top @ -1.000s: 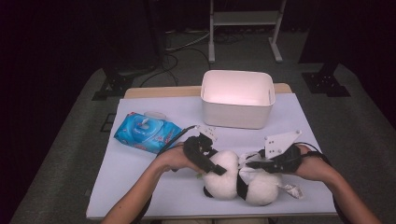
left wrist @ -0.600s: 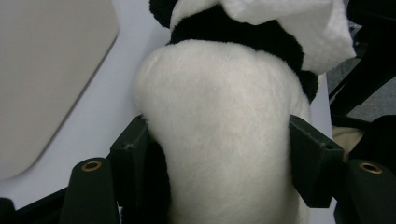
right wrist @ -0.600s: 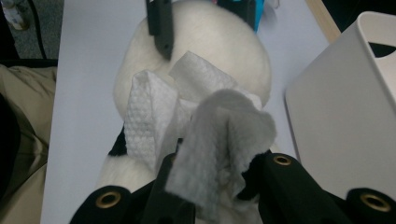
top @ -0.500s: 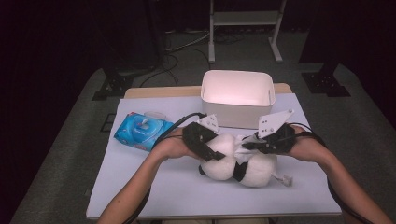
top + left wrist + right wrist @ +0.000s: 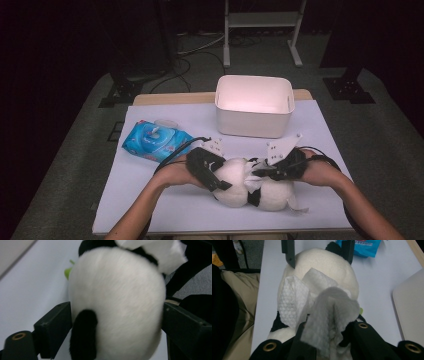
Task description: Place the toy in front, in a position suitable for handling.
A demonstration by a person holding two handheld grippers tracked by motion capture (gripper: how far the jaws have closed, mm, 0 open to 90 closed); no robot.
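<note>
A black-and-white panda plush (image 5: pixel 235 192) lies on the white table sheet near the front edge. My left gripper (image 5: pixel 220 182) straddles its round head (image 5: pixel 117 295). Its jaws have just been opening wider, and the head still touches both. From the right, my right gripper (image 5: pixel 257 172) is shut on a crumpled white wipe (image 5: pixel 329 312) that rests on top of the plush. The right gripper view looks down past its own jaws (image 5: pixel 329 327) at the wipe and, beyond it, the left gripper (image 5: pixel 318 252) on either side of the head.
A white bin (image 5: pixel 254 107) stands at the back middle. A blue wipes pack (image 5: pixel 152 141) lies at the left. A loose white scrap (image 5: pixel 297 207) pokes out by the plush's right end. Bare sheet (image 5: pixel 150 205) lies at the front left.
Both hands and the plush shifted toward the bin, then came back toward the front edge. The left jaws stand wider around the head.
</note>
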